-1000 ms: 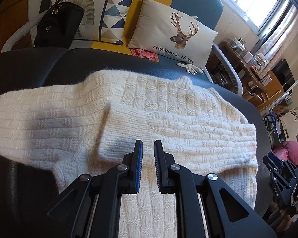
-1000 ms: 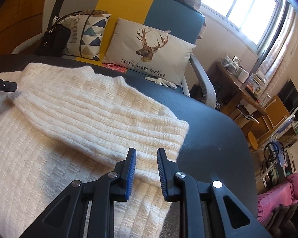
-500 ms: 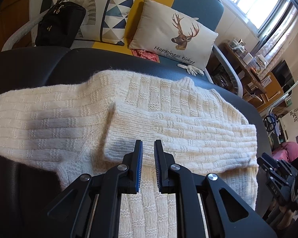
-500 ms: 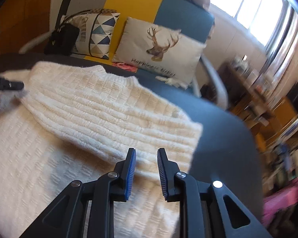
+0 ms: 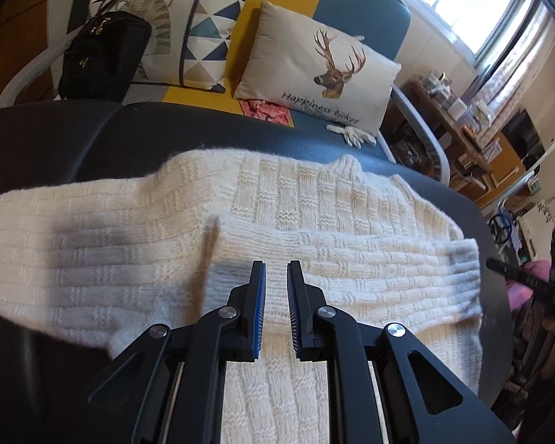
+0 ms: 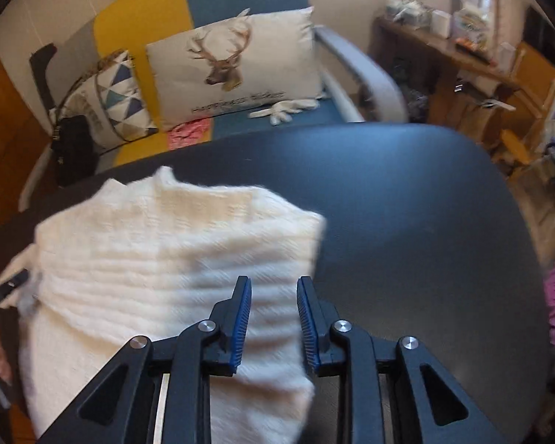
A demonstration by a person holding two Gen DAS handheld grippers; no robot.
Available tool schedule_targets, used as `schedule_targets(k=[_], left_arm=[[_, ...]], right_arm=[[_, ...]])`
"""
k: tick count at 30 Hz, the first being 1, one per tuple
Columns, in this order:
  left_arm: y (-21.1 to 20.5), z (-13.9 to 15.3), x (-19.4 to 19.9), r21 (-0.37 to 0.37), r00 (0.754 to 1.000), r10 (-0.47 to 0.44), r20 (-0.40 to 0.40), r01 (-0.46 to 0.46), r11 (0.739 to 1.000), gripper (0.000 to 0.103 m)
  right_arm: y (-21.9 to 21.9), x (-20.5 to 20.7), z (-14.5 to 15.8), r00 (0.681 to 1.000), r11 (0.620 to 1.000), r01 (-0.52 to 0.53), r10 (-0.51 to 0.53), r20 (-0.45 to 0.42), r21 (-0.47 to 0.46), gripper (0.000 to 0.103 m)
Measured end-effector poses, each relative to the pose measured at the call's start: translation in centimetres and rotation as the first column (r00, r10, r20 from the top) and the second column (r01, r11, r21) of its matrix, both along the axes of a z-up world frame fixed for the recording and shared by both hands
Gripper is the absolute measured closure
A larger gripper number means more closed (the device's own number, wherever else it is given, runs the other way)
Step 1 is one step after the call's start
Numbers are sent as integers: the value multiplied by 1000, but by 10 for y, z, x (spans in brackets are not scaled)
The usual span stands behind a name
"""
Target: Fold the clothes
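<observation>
A cream knitted sweater (image 5: 314,207) lies flat on a dark table (image 5: 74,140). Its right sleeve (image 5: 351,270) is folded across the body; the left sleeve (image 5: 74,229) lies stretched out to the left. My left gripper (image 5: 276,270) hovers just above the folded sleeve's cuff end, jaws slightly apart and empty. In the right wrist view the sweater (image 6: 148,259) fills the lower left, blurred. My right gripper (image 6: 273,285) is open and empty above the sweater's right edge. The left gripper's tip (image 6: 7,288) shows at the far left.
A sofa behind the table holds a deer cushion (image 5: 314,70), a triangle-pattern cushion (image 5: 181,37), a black bag (image 5: 100,55), a white glove (image 5: 351,133) and a pink cloth (image 5: 262,109). Bare table top (image 6: 407,222) lies right of the sweater. Cluttered shelves (image 6: 462,44) stand at right.
My right gripper has swung to the right and opened a little wider; its view is blurred. My left gripper has stayed over the folded sleeve, moving slightly forward.
</observation>
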State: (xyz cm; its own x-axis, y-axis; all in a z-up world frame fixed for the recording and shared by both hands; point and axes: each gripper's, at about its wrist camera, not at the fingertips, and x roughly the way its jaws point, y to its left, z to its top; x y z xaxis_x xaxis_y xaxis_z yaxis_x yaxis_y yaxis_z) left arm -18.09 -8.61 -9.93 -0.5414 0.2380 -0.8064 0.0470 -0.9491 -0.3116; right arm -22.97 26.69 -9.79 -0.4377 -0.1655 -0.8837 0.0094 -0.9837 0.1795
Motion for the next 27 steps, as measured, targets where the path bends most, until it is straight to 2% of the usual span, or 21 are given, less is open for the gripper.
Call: schedule_targets(k=[2, 5, 7, 11, 17, 18, 19, 20, 22, 24, 27], left_arm=[[5, -5, -6, -23, 1000, -19, 16, 19, 1000, 91], [3, -9, -10, -45, 999, -20, 29, 21, 999, 91], [-2, -8, -9, -42, 1000, -19, 25, 20, 999, 91], [-6, -9, -10, -45, 1000, -14, 17, 15, 999, 91], [7, -19, -9, -80, 998, -48, 39, 51, 995, 91], [10, -21, -9, -89, 998, -55, 43, 58, 994, 91], [13, -23, -9, -97, 997, -62, 48, 66, 993, 91], [14, -24, -8, -103, 996, -68, 49, 73, 992, 91], [13, -23, -7, -106, 996, -81, 40, 85, 991, 91], [-1, -18, 0, -84, 999, -49, 19, 50, 995, 91], [-31, -7, 15, -30, 999, 32, -19, -33, 999, 91]], right_arm=[[-4, -24, -22, 997, 1000, -19, 18, 71, 18, 81], [13, -44, -32, 997, 999, 50, -50, 62, -3, 82], [25, -41, -18, 996, 995, 90, -89, 21, -32, 79], [38, -23, -5, 997, 993, 64, -59, 54, -95, 78], [46, -37, -27, 986, 993, 110, -103, 133, -49, 75], [43, -39, -31, 988, 993, 92, -83, 128, -69, 76], [36, -40, -31, 993, 997, 60, -55, 101, -51, 85], [30, -40, -26, 997, 999, 33, -32, 74, -4, 90], [22, -38, -16, 1000, 997, -1, 0, 19, 82, 92], [27, -38, -20, 999, 980, 26, -32, 27, 197, 96], [30, -26, -17, 1000, 971, 26, -26, -3, 240, 94]])
